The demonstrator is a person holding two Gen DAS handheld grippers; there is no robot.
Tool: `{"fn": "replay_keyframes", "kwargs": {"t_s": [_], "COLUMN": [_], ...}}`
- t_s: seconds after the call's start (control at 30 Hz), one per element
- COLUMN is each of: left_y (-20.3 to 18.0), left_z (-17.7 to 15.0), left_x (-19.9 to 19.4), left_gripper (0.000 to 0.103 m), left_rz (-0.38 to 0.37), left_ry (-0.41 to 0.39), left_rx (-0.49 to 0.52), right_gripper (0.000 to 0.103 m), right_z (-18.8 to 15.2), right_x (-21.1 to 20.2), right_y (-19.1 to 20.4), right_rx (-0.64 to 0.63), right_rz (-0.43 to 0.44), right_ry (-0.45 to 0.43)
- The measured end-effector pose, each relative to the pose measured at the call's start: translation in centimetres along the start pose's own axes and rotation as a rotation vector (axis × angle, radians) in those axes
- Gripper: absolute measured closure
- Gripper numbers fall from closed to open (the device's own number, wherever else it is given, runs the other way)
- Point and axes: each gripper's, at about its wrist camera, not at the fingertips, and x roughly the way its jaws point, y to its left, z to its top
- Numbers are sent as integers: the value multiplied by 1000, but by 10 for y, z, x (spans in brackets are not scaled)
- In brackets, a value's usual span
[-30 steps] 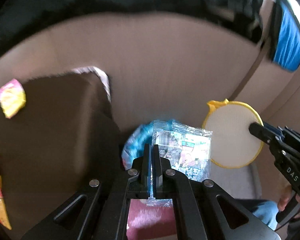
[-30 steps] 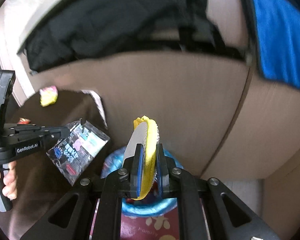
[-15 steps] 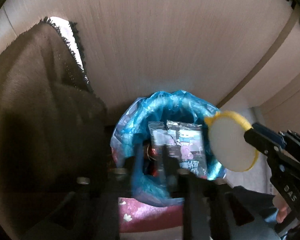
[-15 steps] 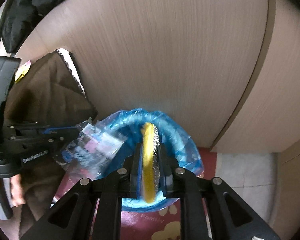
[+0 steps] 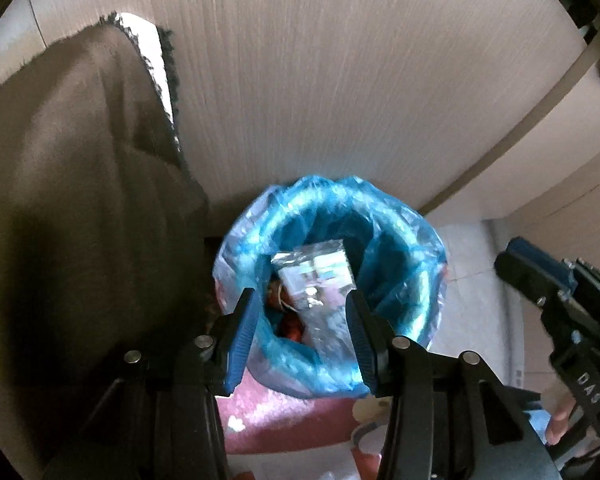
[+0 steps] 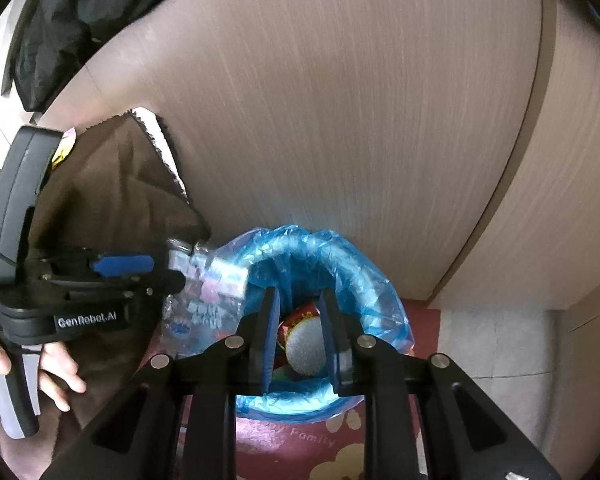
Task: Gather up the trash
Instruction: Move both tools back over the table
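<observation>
A bin lined with a blue plastic bag (image 5: 396,236) stands on the floor below both grippers; it also shows in the right wrist view (image 6: 364,264). My left gripper (image 5: 300,300) is open above it, and the clear printed wrapper (image 5: 316,280) drops free between its fingers into the bin. In the right wrist view the wrapper (image 6: 204,292) hangs blurred just off the left gripper's tips at the bin's left rim. My right gripper (image 6: 298,312) is open over the bin, and the round silver lid (image 6: 306,346) lies loose inside beside red trash.
A brown cloth (image 5: 80,200) drapes a table at the left, beside the bin. A beige wood panel (image 5: 340,80) rises behind it. A pink patterned mat (image 6: 296,440) lies under the bin. A yellow wrapper (image 6: 62,152) rests on the cloth.
Both grippers swung down over the bin and opened. The left let go of the clear wrapper and the right let go of the round lid, which now lies inside the bag.
</observation>
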Motion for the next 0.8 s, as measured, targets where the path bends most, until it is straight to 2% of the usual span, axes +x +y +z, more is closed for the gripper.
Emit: {"fn": "replay_keyframes", "kwargs": {"t_s": [0.13, 0.23, 0.37, 0.5, 0.53, 0.63, 0.73, 0.8], "left_y": [3, 4, 8, 35, 48, 98, 153, 199], "left_z": [-1, 0, -2, -1, -1, -8, -22, -39], "left_x": [1, -13, -58, -115, -132, -187, -226, -251], "left_gripper": [57, 57, 57, 56, 56, 56, 54, 54], "left_rz": [-36, -45, -88, -119, -120, -59, 33, 114], "left_ry": [3, -39, -122, -223, -254, -345, -408, -456], "left_rx": [-39, -41, -20, -48, -58, -109, -165, -221], "right_gripper": [83, 83, 83, 82, 79, 69, 69, 69], "right_z": [5, 8, 10, 19, 24, 42, 59, 74], "right_x": [-11, -18, -31, -53, -59, -71, -69, -60], "right_y": [1, 3, 12, 33, 42, 78, 125, 172], "right_rx": [13, 11, -24, -67, -81, -129, -198, -275], "right_rz": [-1, -1, -6, 11, 25, 95, 175, 219], "right_ry": [-19, -28, -49, -106, -125, -168, -173, -172]}}
